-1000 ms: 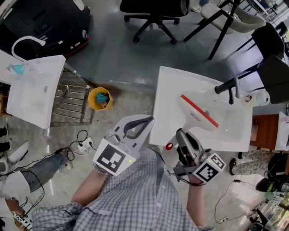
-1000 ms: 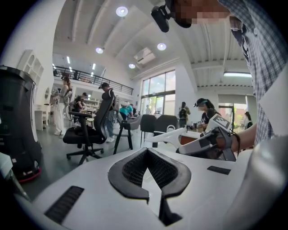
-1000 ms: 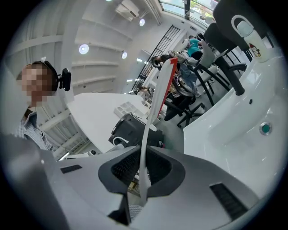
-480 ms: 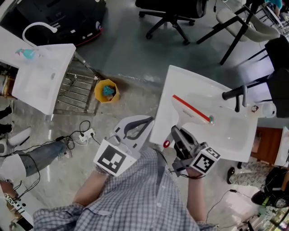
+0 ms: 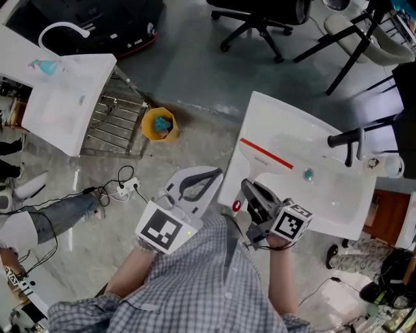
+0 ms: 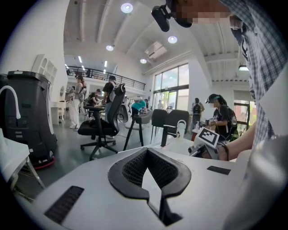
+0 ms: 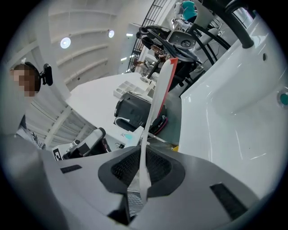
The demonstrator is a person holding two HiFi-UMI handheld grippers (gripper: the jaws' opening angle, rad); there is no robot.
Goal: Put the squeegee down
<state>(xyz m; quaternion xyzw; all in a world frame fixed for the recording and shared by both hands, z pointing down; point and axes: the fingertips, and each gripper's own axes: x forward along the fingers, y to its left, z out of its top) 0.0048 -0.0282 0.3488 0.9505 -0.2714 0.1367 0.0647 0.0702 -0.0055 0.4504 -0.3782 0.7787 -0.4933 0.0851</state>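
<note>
Currently held: one squeegee [image 5: 265, 155], white with a red blade, its thin handle clamped in the right gripper [image 5: 251, 190].
Squeegee place: over the near left corner of the white sink [image 5: 338, 201], with the blade running beside the sink's left edge; whether it touches the sink cannot be told.
Right gripper: one, its pads pressed on either side of the handle, at the sink's near edge.
Left gripper [image 5: 211, 174]: one, jaws brought together with nothing between them, held just off the sink's left edge over the floor.
Sinks: two, the near one under the squeegee and a second sink [image 5: 58, 110] well apart at the far left.
Faucets: two, a black faucet [image 5: 348, 138] at the near sink's right edge and a curved white faucet [image 5: 62, 29] at the second sink's far edge.
Drain [image 5: 309, 173]: one, teal, in the near sink's basin, just past the blade's right end.
Bucket [image 5: 159, 123]: one, yellow, on the floor between the two sinks, touching nothing.
Rack [image 5: 110, 127]: one, metal, beside the second sink.
Chair [image 5: 257, 16]: one black wheeled chair past the near sink's far edge.
</note>
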